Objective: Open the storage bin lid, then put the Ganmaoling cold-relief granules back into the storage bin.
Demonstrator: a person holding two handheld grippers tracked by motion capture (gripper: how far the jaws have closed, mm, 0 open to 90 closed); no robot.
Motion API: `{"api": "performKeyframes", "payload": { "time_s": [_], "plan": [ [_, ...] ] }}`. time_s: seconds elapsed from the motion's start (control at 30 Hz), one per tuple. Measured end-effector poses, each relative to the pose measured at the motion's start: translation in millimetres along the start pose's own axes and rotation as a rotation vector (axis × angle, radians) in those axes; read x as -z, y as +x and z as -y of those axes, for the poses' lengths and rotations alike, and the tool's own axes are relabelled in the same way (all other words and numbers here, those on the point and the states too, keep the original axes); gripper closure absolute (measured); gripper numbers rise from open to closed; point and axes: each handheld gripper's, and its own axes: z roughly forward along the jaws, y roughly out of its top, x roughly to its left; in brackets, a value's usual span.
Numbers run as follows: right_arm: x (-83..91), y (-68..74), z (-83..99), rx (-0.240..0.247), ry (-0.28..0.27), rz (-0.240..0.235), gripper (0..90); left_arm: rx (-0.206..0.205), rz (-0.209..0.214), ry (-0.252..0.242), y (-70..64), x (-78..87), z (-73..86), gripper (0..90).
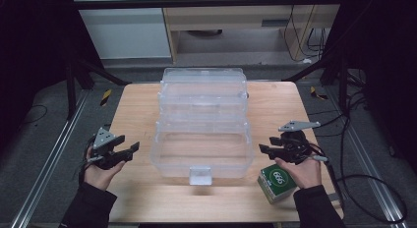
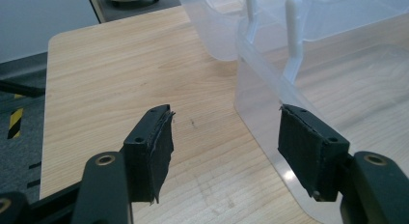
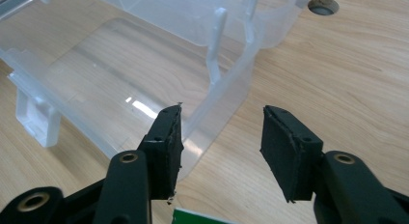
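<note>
Green box [image 1: 277,184] at near table edge, just under right hand, right gripper [image 1: 266,150] above it, jaws spread, empty — likely next pick. Left gripper [image 1: 132,150] likewise released, flanking clear tiered bin [image 1: 202,154] at table [image 1: 137,110] centre; trays stepped back, bottom compartment exposed for loading.

The bench [image 1: 137,105] is pale wood with a smooth, matt grain. At 12 o'clock on it the tiered box [image 1: 202,125] is clear, glossy plastic catching glints. Each claw's pads [image 2: 156,147] look like rough, matt black rubber, frayed at the edges.
</note>
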Motion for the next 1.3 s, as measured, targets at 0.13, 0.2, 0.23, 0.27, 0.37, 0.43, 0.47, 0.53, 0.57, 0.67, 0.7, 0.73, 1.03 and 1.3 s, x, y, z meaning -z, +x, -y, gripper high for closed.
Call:
{"api": "performKeyframes", "payload": {
  "time_s": [0.13,0.2,0.23,0.27,0.37,0.43,0.47,0.53,0.57,0.67,0.7,0.73,1.03,1.3],
  "plan": [
    [8.5,-2.5,1.7,-0.022,0.023,0.013,49.2,0.001,0.001,0.007,0.6,-1.2,1.1,35.5],
    [12.1,-3.2,1.8,-0.016,0.034,0.024,47.4,-0.003,-0.003,0.009,1.1,-1.4,1.4,35.4],
    [13.1,-3.4,1.9,-0.013,0.039,0.03,46.6,-0.005,-0.004,0.013,1.7,-1.6,1.8,35.2],
    [14.8,-3.4,1.7,-0.011,0.047,0.039,45.1,-0.005,-0.004,0.015,2.3,-1.5,2.1,35.1],
    [17.3,-2.8,1.5,-0.017,0.066,0.04,40.5,0.002,-0.006,0.017,3.5,-2.1,3.3,34.9],
    [18.2,-2.1,1.5,-0.016,0.083,0.044,37.9,0.003,-0.004,0.026,3.6,-3.5,4.6,34.7],
    [18.8,-1.7,1.6,-0.015,0.093,0.049,36.7,-0.001,-0.002,0.029,3.5,-4.1,5.0,34.5],
    [20.1,-1.1,2.0,-0.017,0.107,0.052,34.3,-0.002,0.0,0.036,2.5,-5.3,5.5,34.3],
    [20.9,-1.1,2.4,-0.019,0.115,0.053,33.1,-0.003,0.002,0.037,2.3,-5.6,5.6,34.2],
    [23.0,-0.7,3.8,-0.028,0.145,0.061,29.1,-0.006,0.001,0.048,1.6,-6.7,6.2,34.1],
    [23.3,-0.6,4.3,-0.031,0.153,0.063,28.0,-0.008,0.0,0.052,1.7,-7.3,6.7,34.1],
    [24.1,-0.6,4.9,-0.032,0.163,0.064,27.2,-0.011,0.001,0.054,2.0,-7.7,6.9,34.0],
    [24.6,2.7,9.7,-0.045,0.223,0.072,23.8,-0.009,-0.009,0.074,6.4,-11.4,11.2,33.5],
    [22.7,9.4,10.7,-0.035,0.282,0.068,22.7,-0.001,-0.021,0.08,8.7,-10.7,12.2,32.9]
  ]
}}
